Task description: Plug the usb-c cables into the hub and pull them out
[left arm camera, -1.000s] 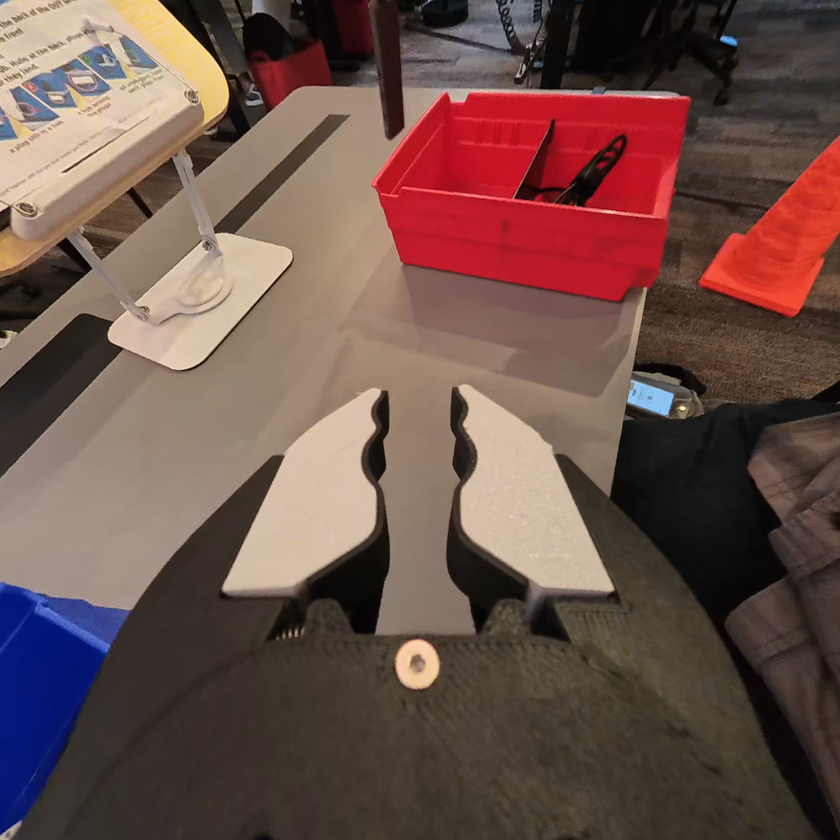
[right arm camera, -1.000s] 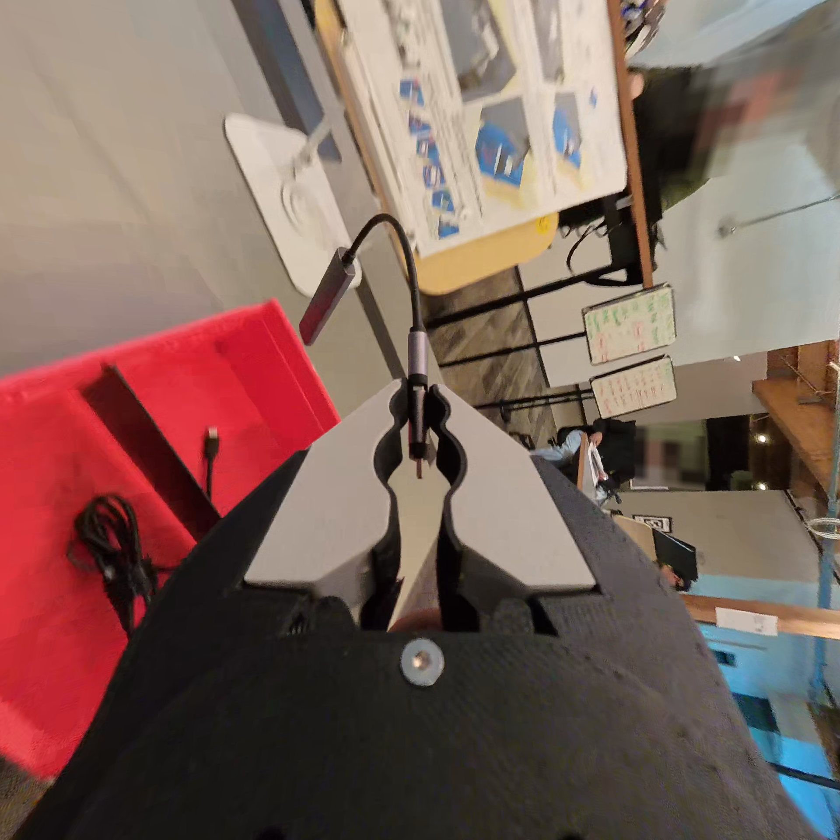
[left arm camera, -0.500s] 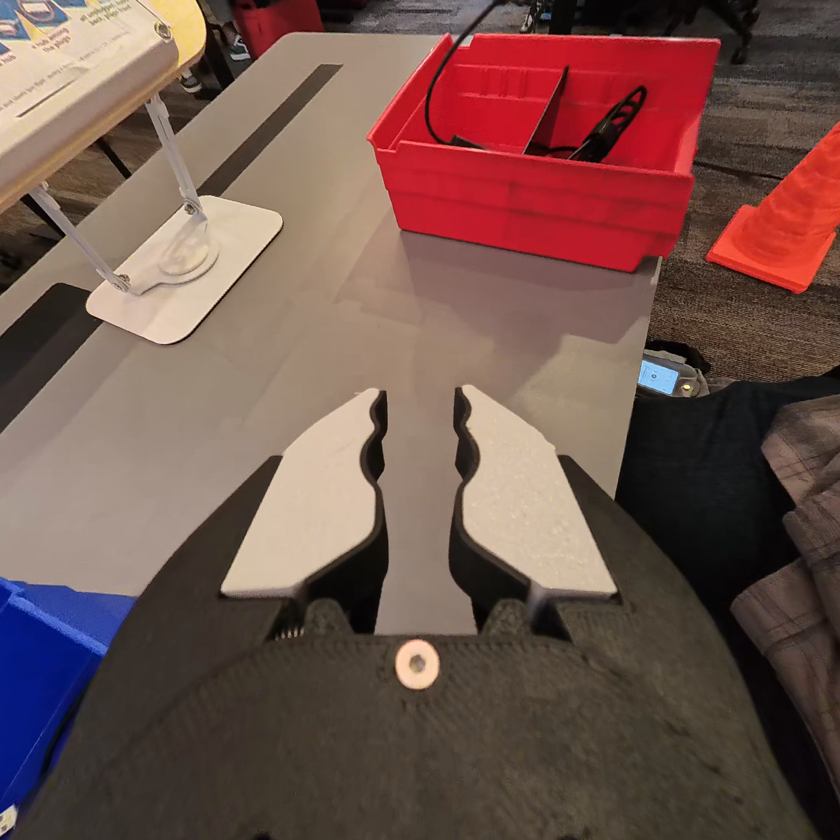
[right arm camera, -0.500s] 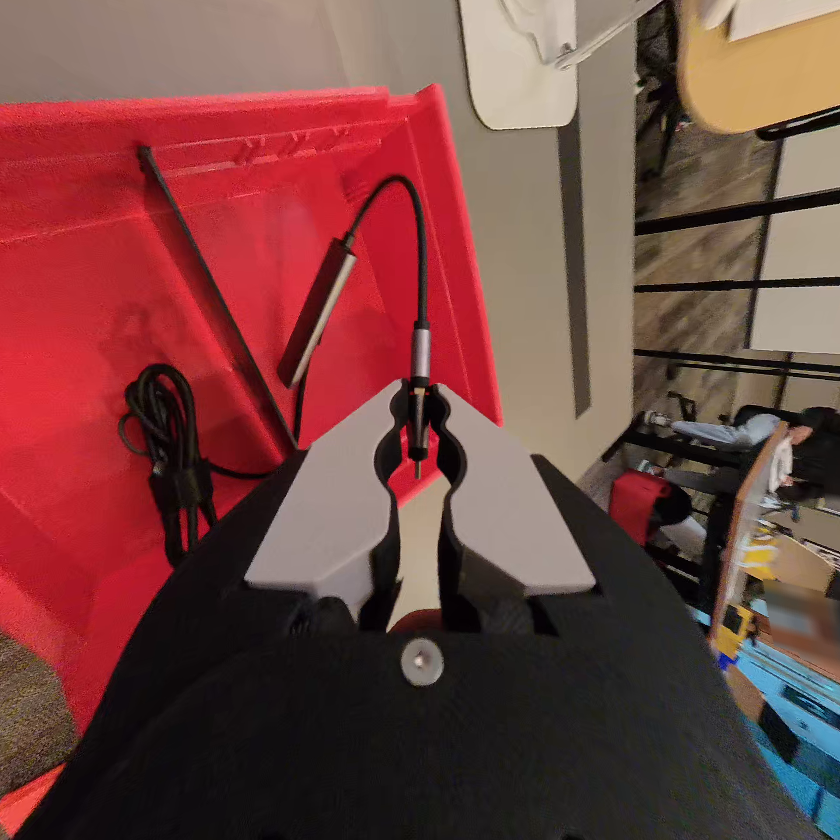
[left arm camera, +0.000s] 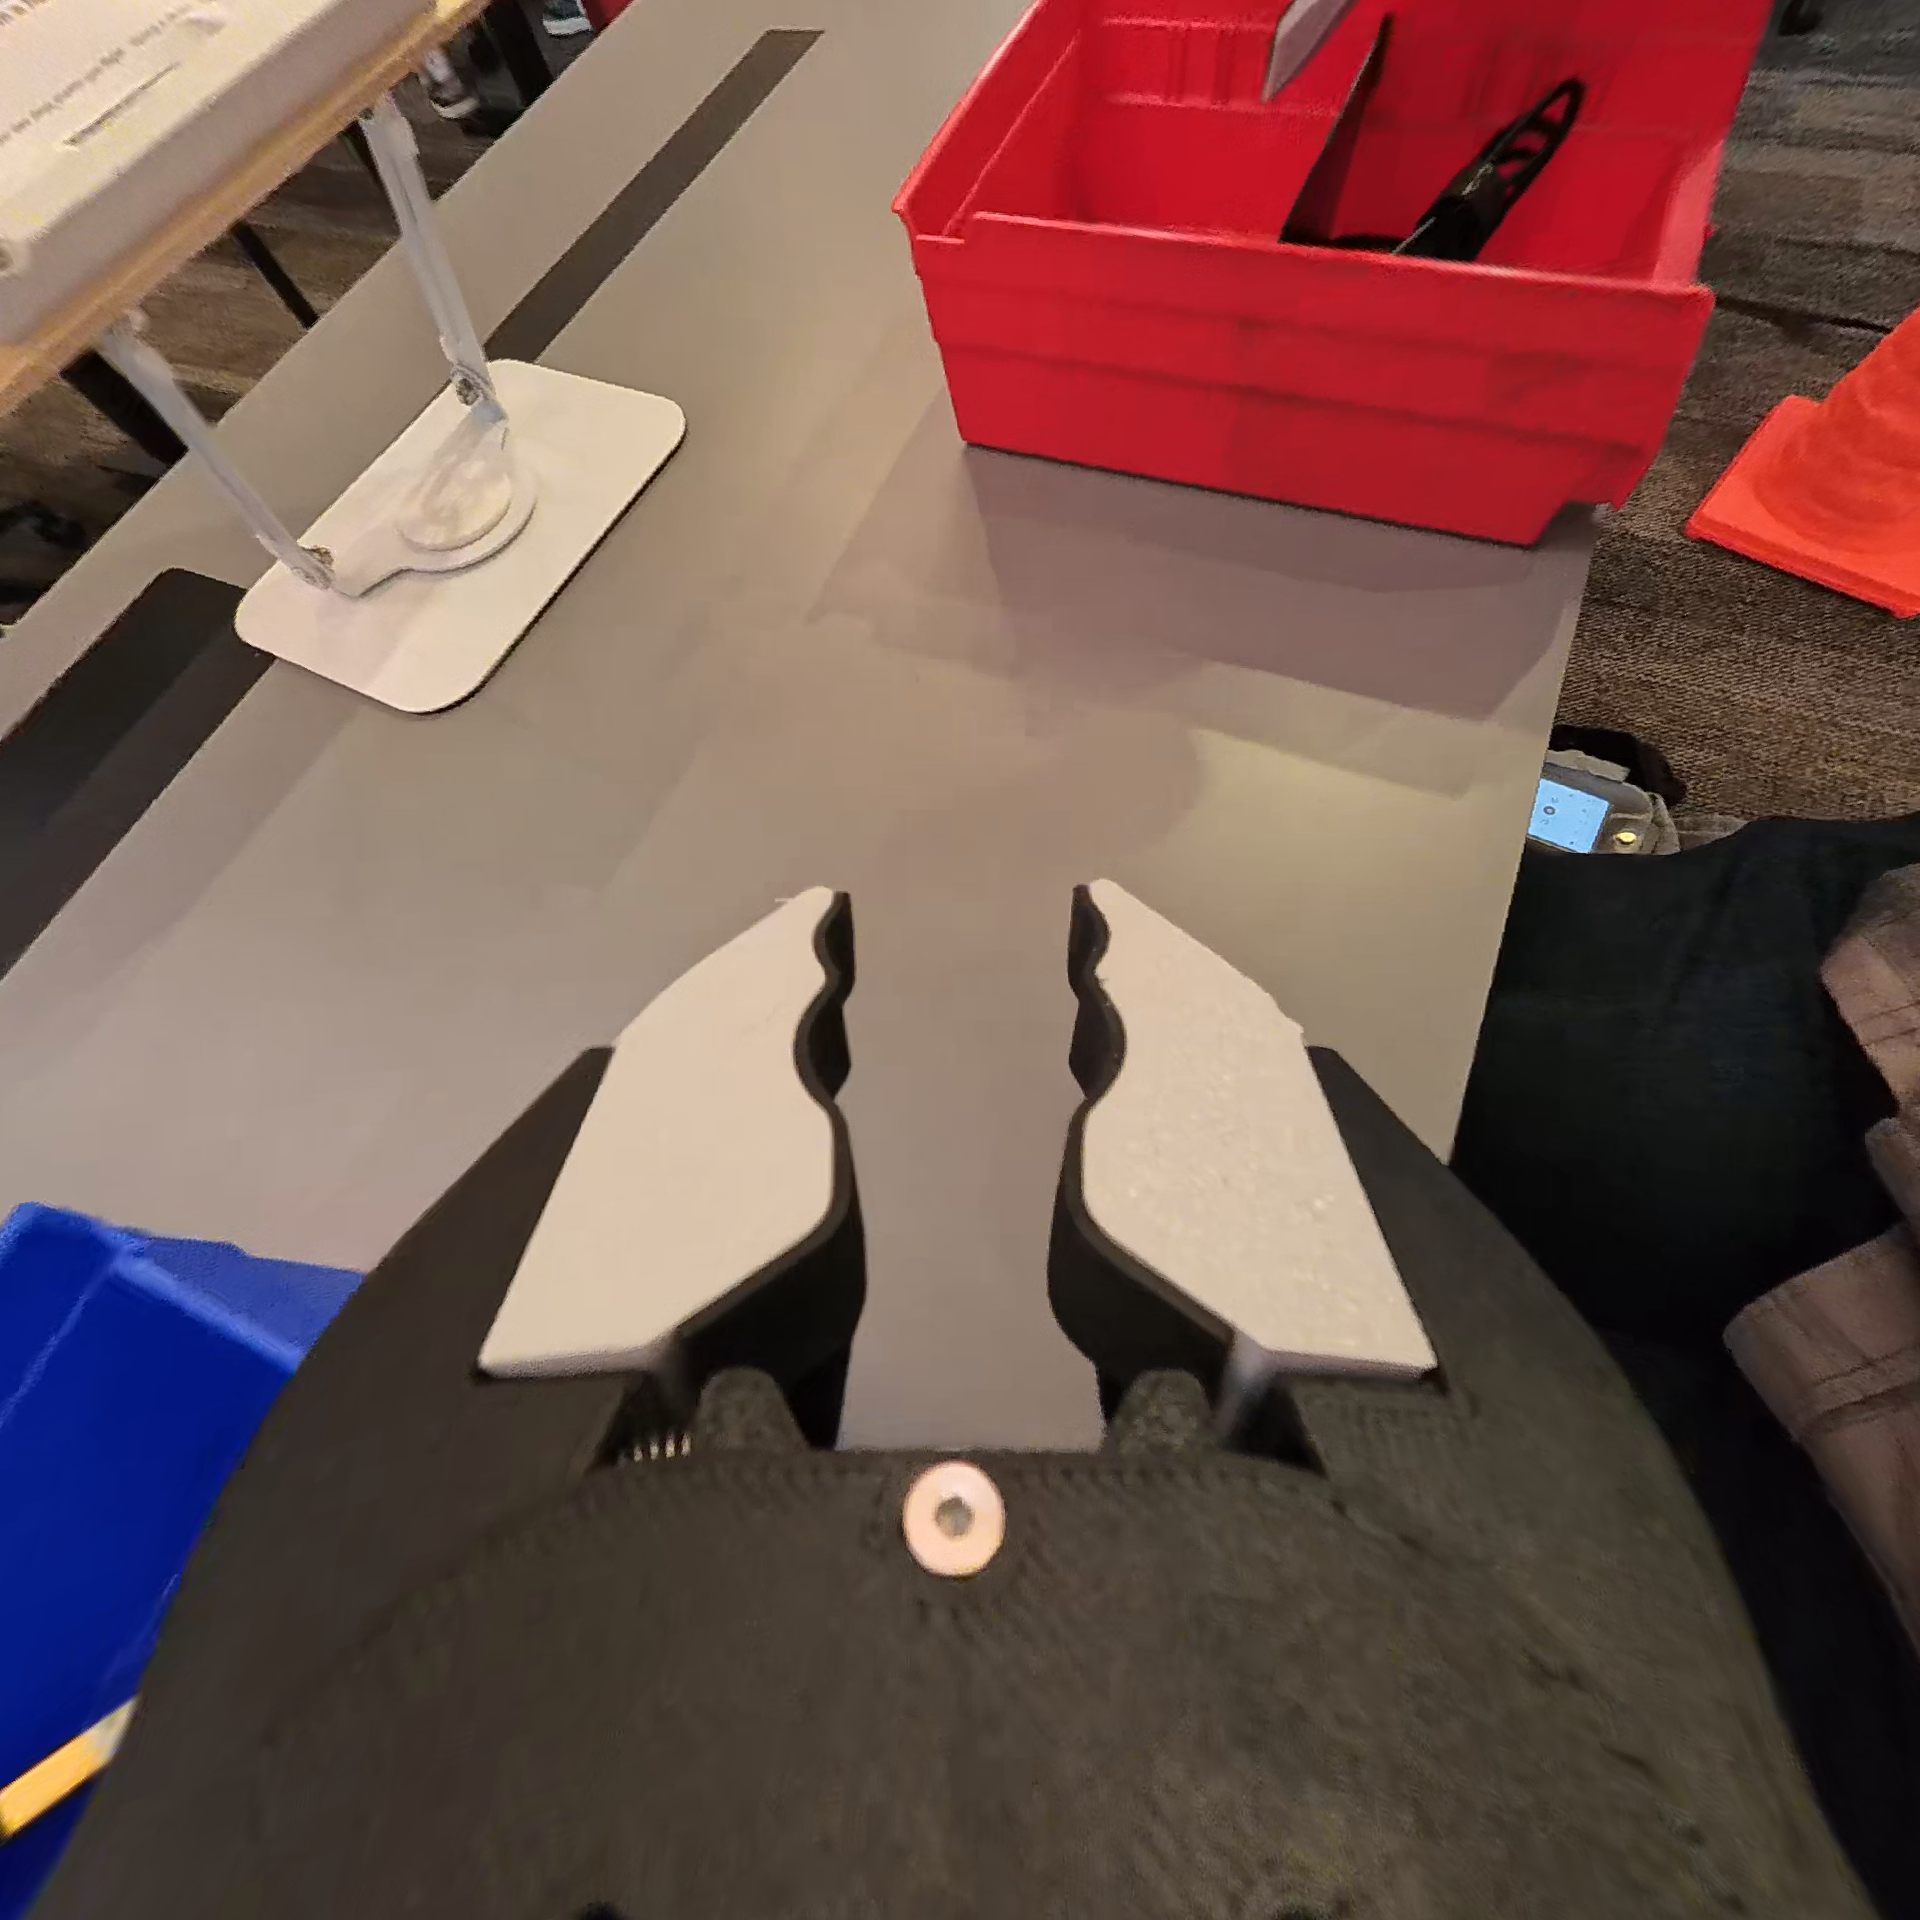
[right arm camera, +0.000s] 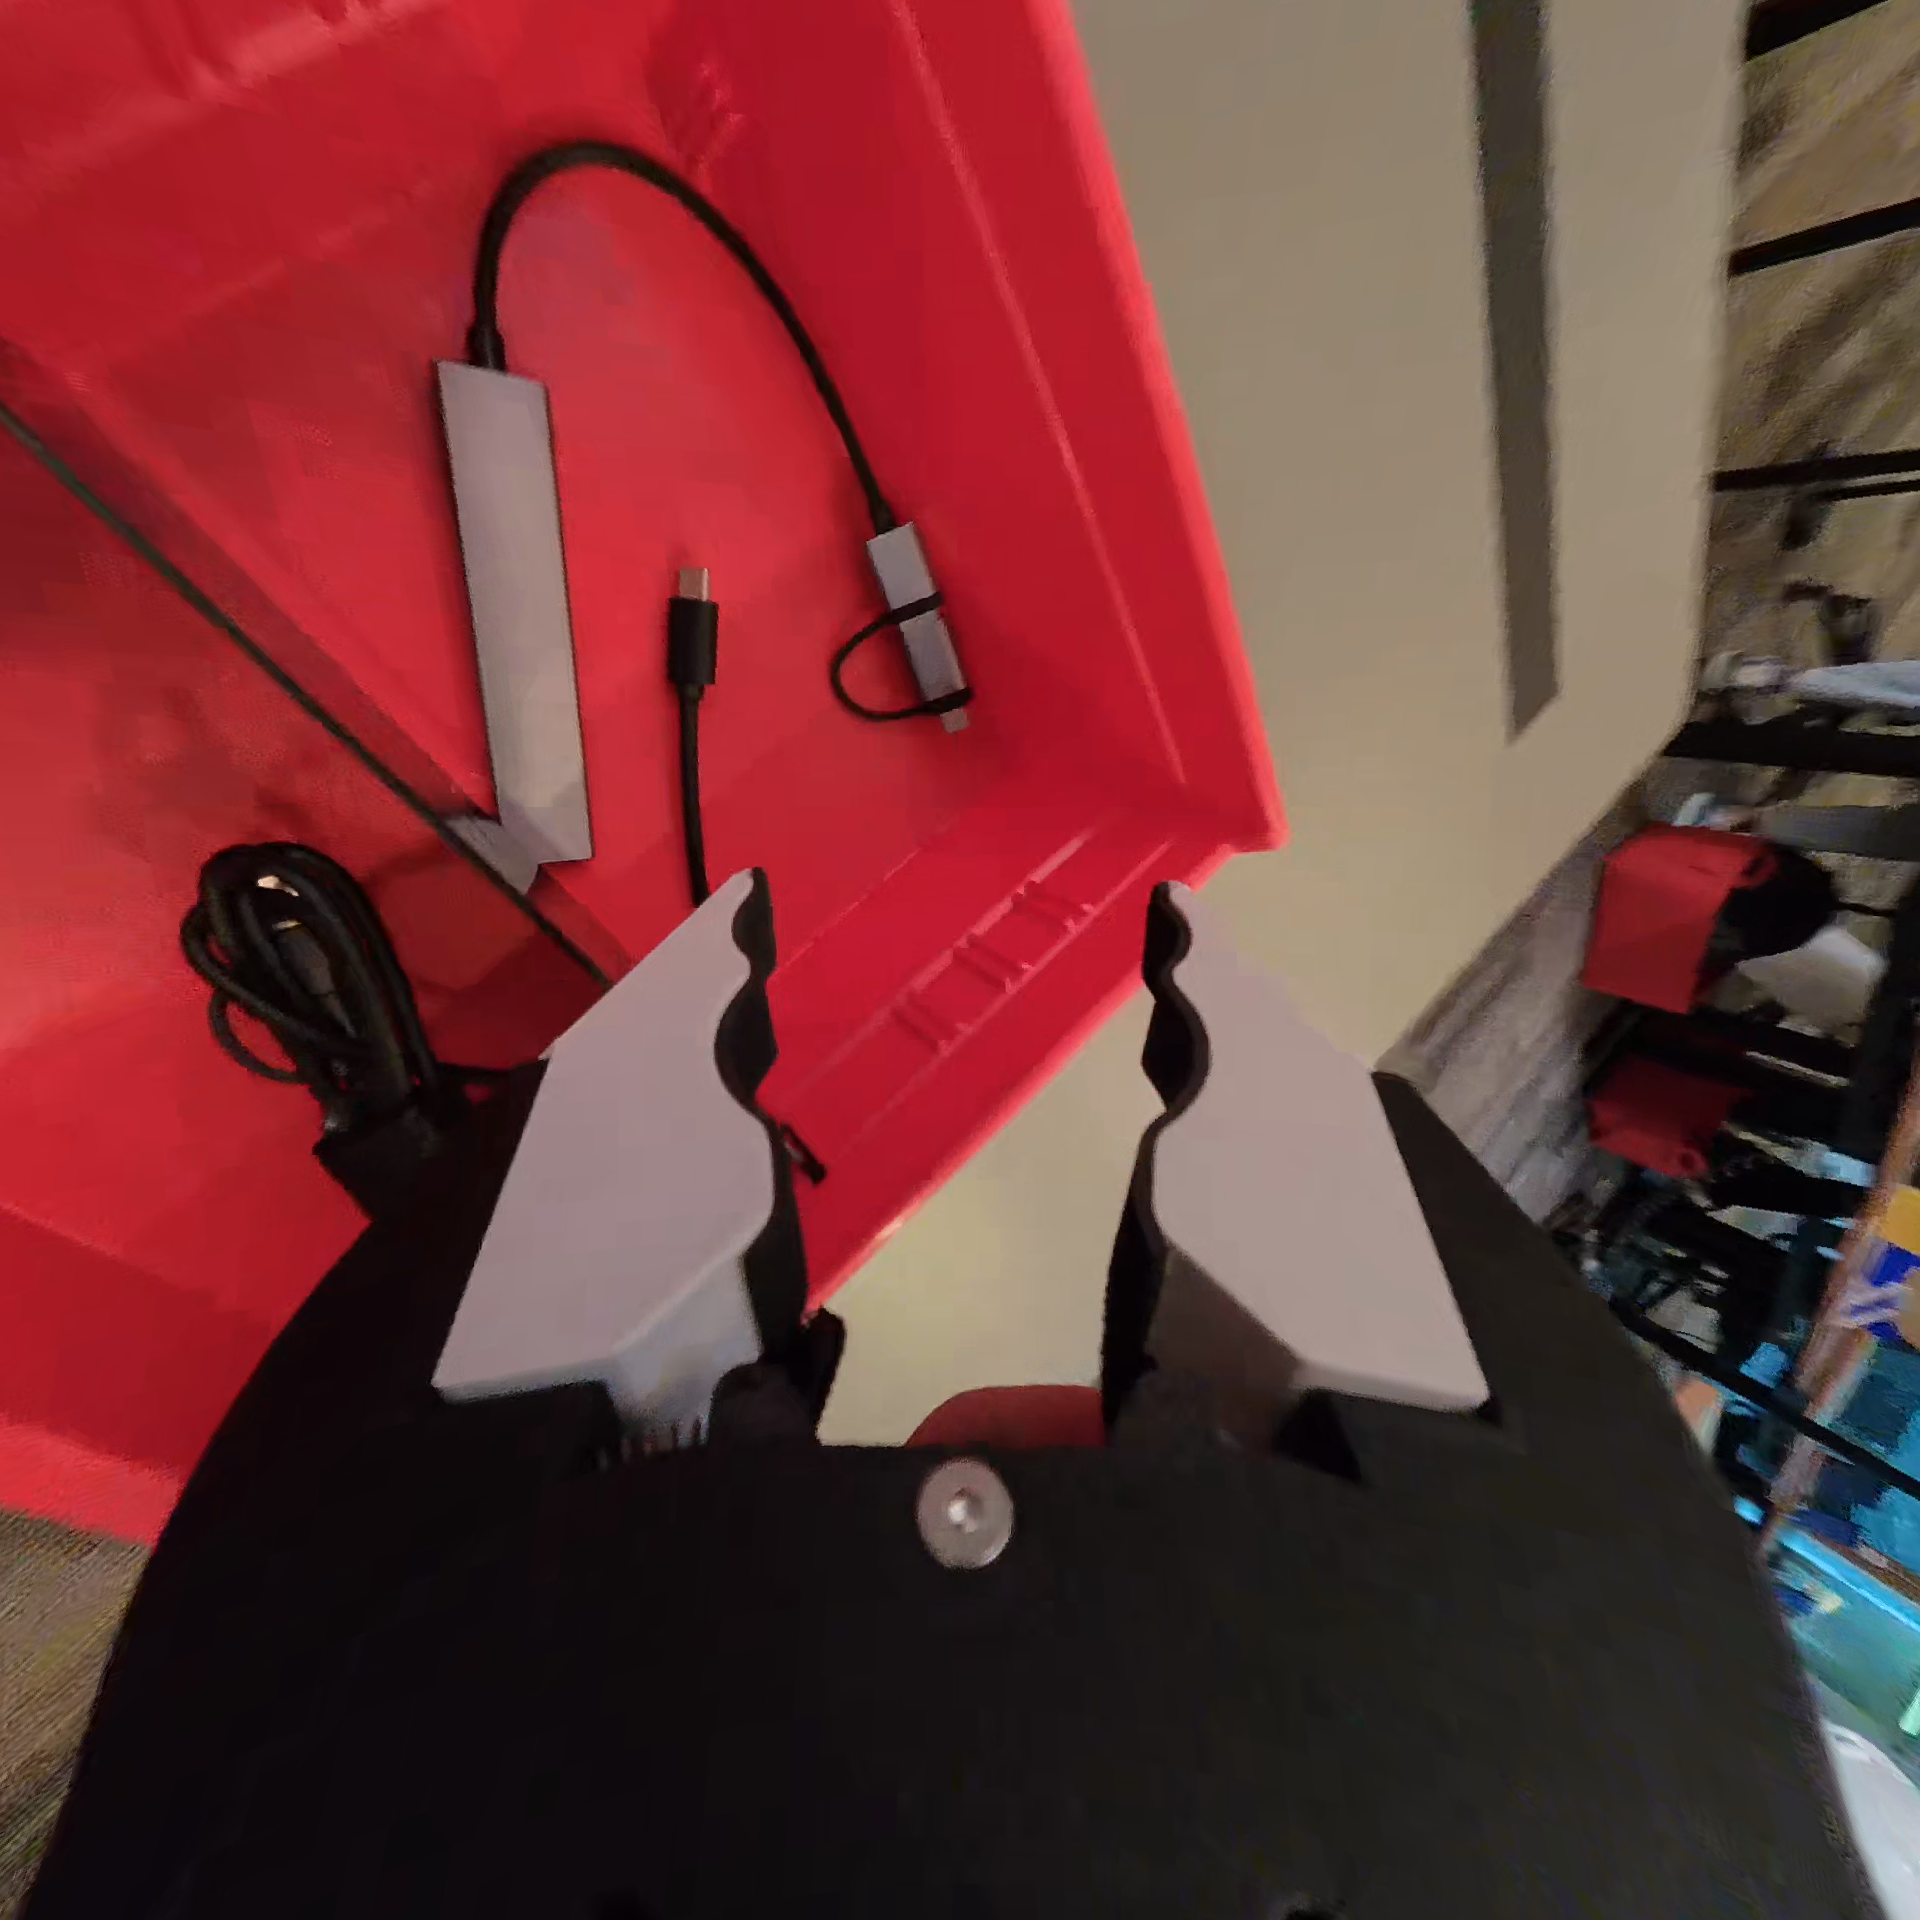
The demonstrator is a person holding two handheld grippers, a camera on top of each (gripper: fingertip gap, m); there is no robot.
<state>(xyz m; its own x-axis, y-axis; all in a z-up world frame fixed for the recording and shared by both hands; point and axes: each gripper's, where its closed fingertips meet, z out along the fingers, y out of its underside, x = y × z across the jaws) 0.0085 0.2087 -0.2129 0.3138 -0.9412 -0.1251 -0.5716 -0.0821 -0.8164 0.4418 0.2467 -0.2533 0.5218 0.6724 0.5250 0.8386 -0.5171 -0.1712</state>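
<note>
On the grey surface (left arm camera: 727,727), the hub (right arm camera: 514,592) now lies released at 11 o'clock in the red bin (right arm camera: 1091,520); both the right tongs (right arm camera: 956,914) and the left tongs (left arm camera: 956,914) are apart, empty.

One red bin (right arm camera: 1049,436) stands on the one grey bench (left arm camera: 727,790), split by one black divider (right arm camera: 260,644) into two compartments; one grey hub (right arm camera: 514,603) with one attached lead (right arm camera: 727,260) lies in one compartment beside one loose usb-c cable end (right arm camera: 693,634); one coiled black cable bundle (right arm camera: 301,966) lies in the other; two tongs, left (left arm camera: 958,925) and right (right arm camera: 956,914), both spread and empty; one white stand base (left arm camera: 468,540); one blue bin (left arm camera: 114,1455); one orange cone (left arm camera: 1839,457).
</note>
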